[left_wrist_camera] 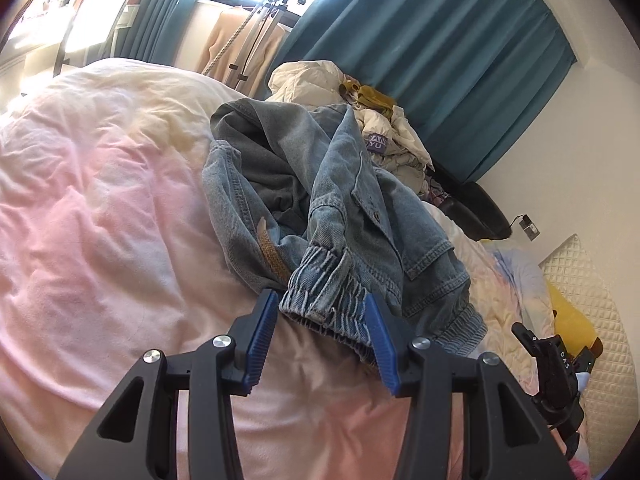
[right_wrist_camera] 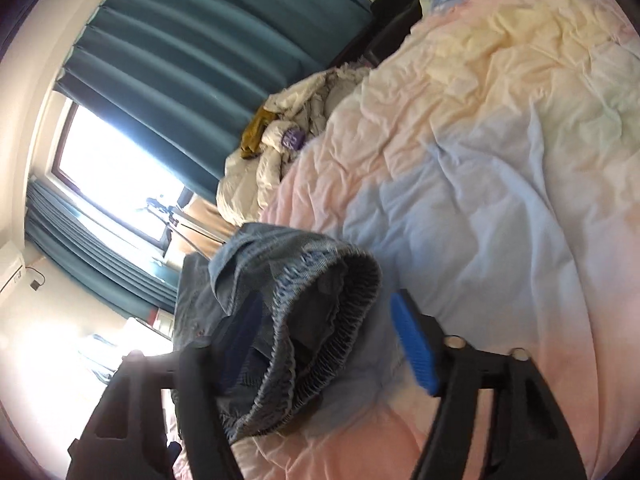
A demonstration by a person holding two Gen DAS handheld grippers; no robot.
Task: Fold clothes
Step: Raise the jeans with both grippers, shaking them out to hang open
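A crumpled blue denim garment (left_wrist_camera: 320, 200) with elastic cuffs lies on the pastel pink bedspread (left_wrist_camera: 100, 220). One gathered cuff (left_wrist_camera: 320, 292) rests between the tips of my left gripper (left_wrist_camera: 320, 299), whose blue pads (left_wrist_camera: 260, 344) stand apart on either side of it without squeezing it. In the right wrist view, another elastic opening of the denim (right_wrist_camera: 320, 308) sits inside my right gripper (right_wrist_camera: 326, 298). Its jaws are spread wide. The cloth hangs over the left finger, while the right blue pad (right_wrist_camera: 412, 344) is bare and apart from the denim.
A heap of cream and mustard clothes (left_wrist_camera: 384, 128) lies behind the denim, by teal curtains (left_wrist_camera: 460, 60). A quilted headboard (left_wrist_camera: 592, 300) and yellow cushion (left_wrist_camera: 568, 316) are at the right. Black equipment (left_wrist_camera: 556, 372) shows low on the right. Wrinkled bedspread (right_wrist_camera: 500, 160) stretches away to the right.
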